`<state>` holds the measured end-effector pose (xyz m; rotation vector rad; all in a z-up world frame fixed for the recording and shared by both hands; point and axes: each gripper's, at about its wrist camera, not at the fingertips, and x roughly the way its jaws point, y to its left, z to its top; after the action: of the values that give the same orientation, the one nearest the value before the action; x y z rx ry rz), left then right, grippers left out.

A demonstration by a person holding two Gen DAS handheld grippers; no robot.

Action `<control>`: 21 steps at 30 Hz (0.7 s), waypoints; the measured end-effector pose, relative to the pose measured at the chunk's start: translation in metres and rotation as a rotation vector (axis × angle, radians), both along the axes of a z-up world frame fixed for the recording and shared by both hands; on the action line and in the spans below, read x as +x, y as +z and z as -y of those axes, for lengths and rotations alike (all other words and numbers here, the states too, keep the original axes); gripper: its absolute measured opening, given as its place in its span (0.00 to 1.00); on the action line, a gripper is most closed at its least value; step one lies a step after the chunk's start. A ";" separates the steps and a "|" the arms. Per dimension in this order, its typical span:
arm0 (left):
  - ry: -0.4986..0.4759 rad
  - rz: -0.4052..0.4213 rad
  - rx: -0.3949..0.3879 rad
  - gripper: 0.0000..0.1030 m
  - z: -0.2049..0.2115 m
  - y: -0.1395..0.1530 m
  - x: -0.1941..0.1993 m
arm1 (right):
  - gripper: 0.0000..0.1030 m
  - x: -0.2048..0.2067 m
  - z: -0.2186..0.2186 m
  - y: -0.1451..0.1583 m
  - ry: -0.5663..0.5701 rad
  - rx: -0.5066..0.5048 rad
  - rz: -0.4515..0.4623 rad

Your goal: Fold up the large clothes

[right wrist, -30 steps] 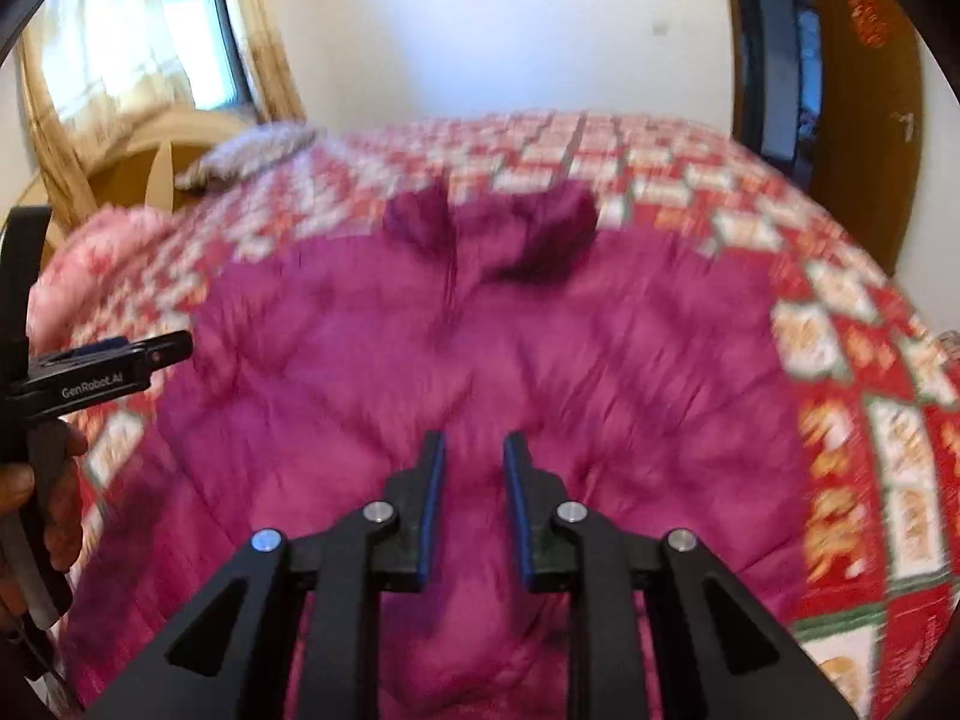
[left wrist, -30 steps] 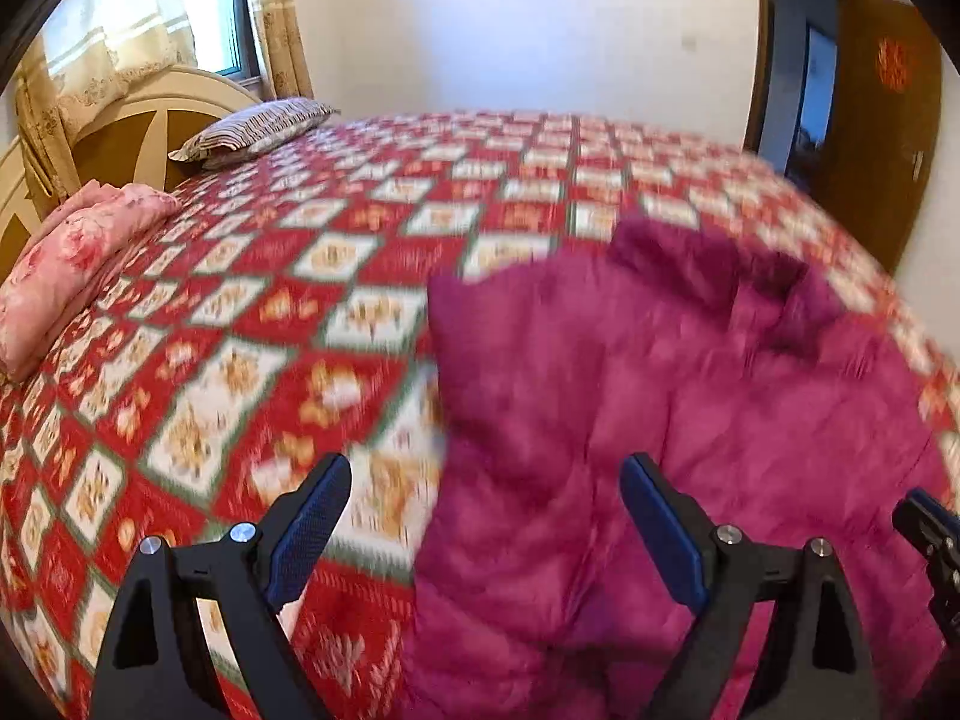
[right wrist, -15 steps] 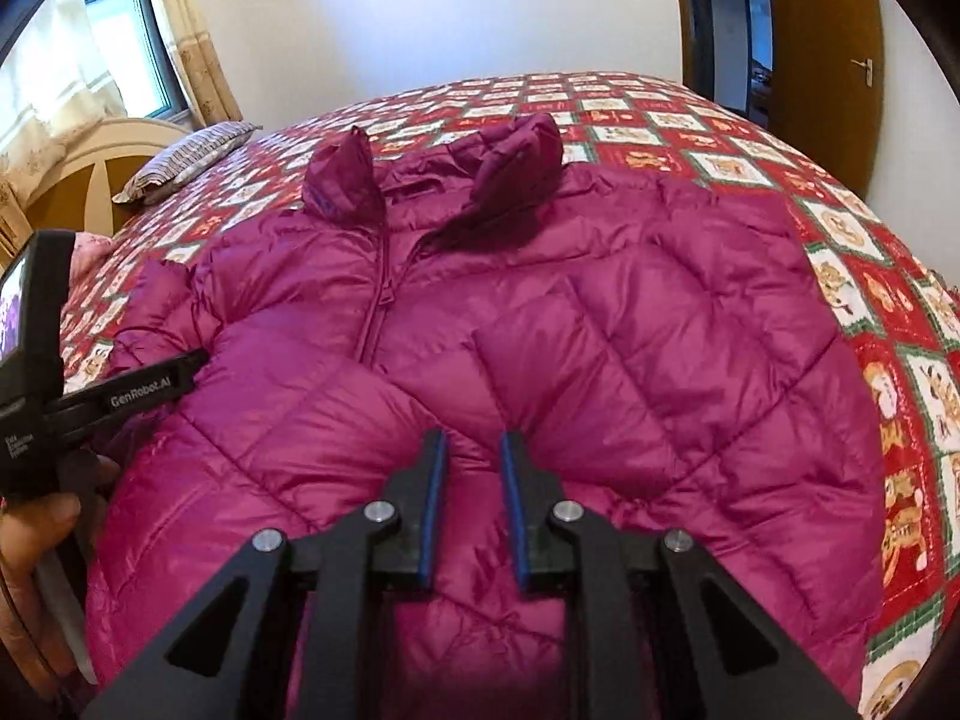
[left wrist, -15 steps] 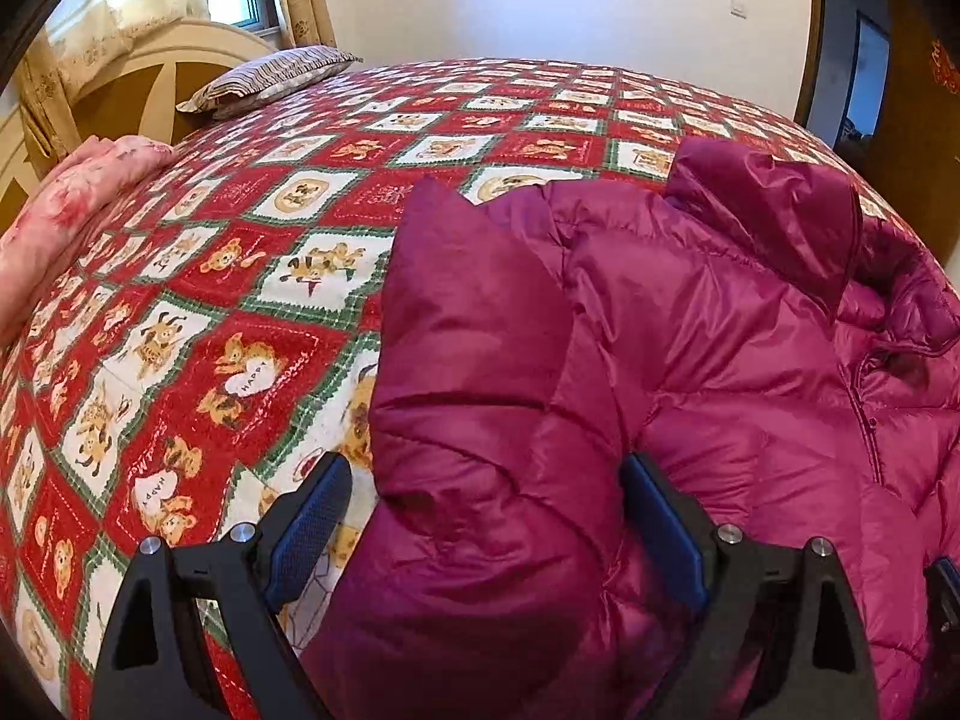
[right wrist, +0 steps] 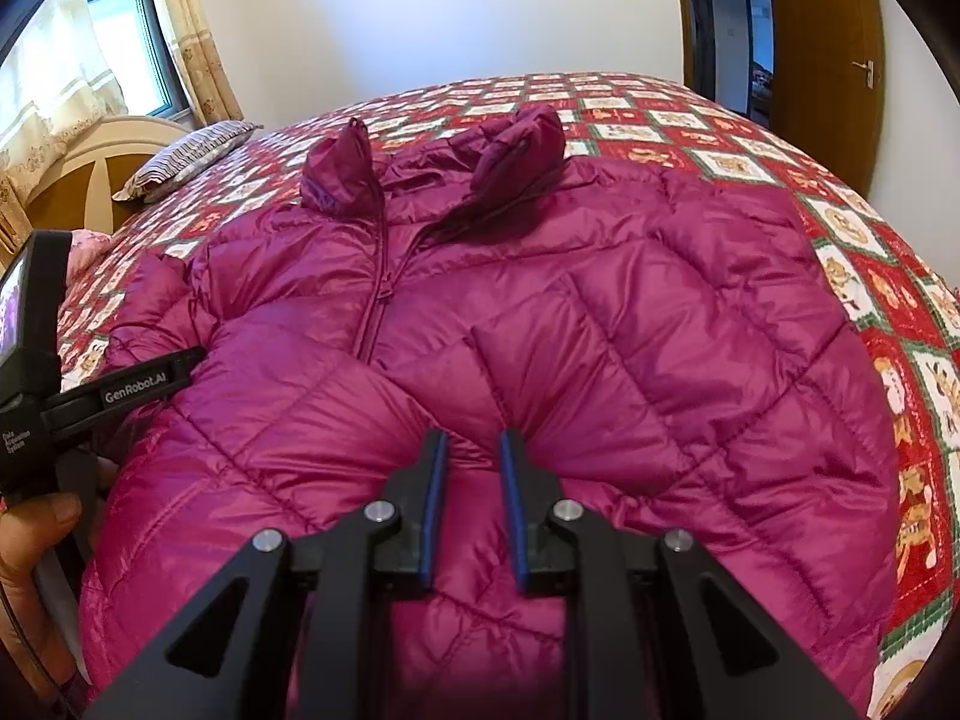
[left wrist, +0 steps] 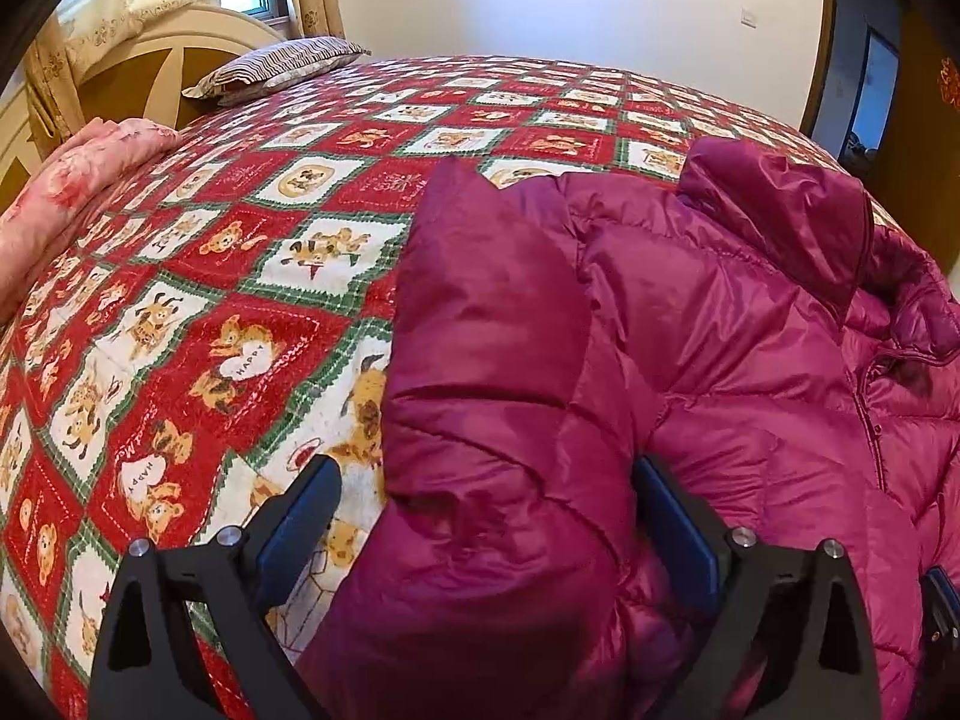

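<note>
Both grippers have dropped onto the magenta puffer jacket (right wrist: 540, 312) at the bed's (left wrist: 180, 312) near edge: left gripper (left wrist: 486, 516) opening around the sleeve, right gripper (right wrist: 471, 468) nearly closed, pinching nothing; folding can start

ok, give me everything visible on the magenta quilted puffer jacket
The magenta quilted puffer jacket is shiny and puffy with diamond stitching. It lies front-up on the red patchwork teddy-bear bedspread, its zip closed except near the stand-up collar, which flops open. One sleeve lies folded alongside the body. The left gripper straddles that sleeve, its jaws opening. The right gripper, nearly closed, sits at the hem, nothing visibly pinched.
</note>
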<state>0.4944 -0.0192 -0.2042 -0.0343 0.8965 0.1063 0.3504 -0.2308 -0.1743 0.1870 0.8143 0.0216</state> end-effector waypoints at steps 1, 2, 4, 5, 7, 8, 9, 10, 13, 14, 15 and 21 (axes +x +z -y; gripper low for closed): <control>0.000 0.000 0.001 0.95 0.000 0.000 0.000 | 0.20 0.000 0.000 0.000 0.000 0.002 0.000; 0.000 0.001 0.003 0.95 -0.001 0.000 0.000 | 0.20 0.001 -0.001 0.000 0.000 0.001 0.000; 0.001 0.001 0.006 0.95 0.000 0.000 0.000 | 0.20 0.001 -0.001 -0.001 0.000 -0.001 0.000; 0.001 0.001 0.005 0.95 0.000 0.000 0.000 | 0.20 0.001 -0.001 0.000 0.000 0.000 0.001; 0.001 0.001 0.007 0.95 0.000 0.000 0.000 | 0.20 0.001 -0.001 -0.001 0.000 0.000 0.001; 0.000 0.001 0.006 0.95 0.000 0.000 0.000 | 0.20 0.001 -0.001 -0.001 0.000 0.000 0.001; 0.001 0.001 0.007 0.95 0.000 0.000 0.000 | 0.20 0.001 -0.001 -0.001 0.000 -0.001 0.001; 0.000 0.001 0.006 0.95 0.000 0.000 0.000 | 0.20 0.001 -0.001 -0.001 0.000 -0.001 0.001; 0.001 0.000 0.004 0.96 0.000 0.000 0.000 | 0.20 0.001 0.000 -0.001 0.000 -0.001 0.003; 0.000 0.001 0.005 0.96 0.000 -0.001 0.000 | 0.20 0.001 -0.001 -0.001 0.000 0.000 0.003; 0.000 0.002 0.005 0.96 0.000 -0.001 0.000 | 0.20 0.001 -0.001 -0.001 -0.001 0.000 0.003; 0.000 0.001 0.005 0.96 0.000 -0.001 0.000 | 0.20 0.000 -0.002 -0.001 -0.001 -0.006 0.006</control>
<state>0.4945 -0.0193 -0.2049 -0.0299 0.8951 0.1081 0.3507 -0.2289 -0.1754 0.1817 0.8082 0.0192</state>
